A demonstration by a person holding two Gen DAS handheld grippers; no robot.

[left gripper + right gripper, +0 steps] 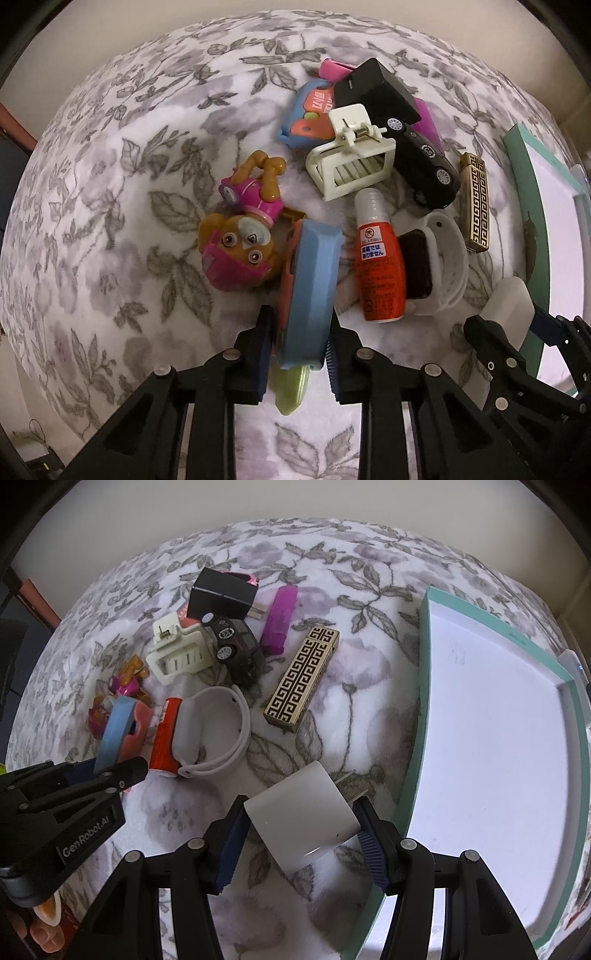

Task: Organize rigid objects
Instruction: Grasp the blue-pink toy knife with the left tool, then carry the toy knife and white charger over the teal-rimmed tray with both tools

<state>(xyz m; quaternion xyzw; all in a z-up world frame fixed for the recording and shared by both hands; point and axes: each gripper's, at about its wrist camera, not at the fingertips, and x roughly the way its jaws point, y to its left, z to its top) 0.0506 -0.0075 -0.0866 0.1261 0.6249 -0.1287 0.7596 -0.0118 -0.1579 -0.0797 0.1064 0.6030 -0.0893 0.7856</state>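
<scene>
Floral blanket (332, 709): my right hand-held gripper (301, 843) pinches light, rigid white charger (303, 812) by flat sides, left hand-held gripper (297, 363) pinches blue toy (310, 291).

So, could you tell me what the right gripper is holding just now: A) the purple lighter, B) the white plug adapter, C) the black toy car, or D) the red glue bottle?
B: the right gripper is shut on the white plug adapter, its two prongs pointing toward the teal-rimmed tray, while the lighter, car and bottle lie in the pile on the blanket.
</scene>
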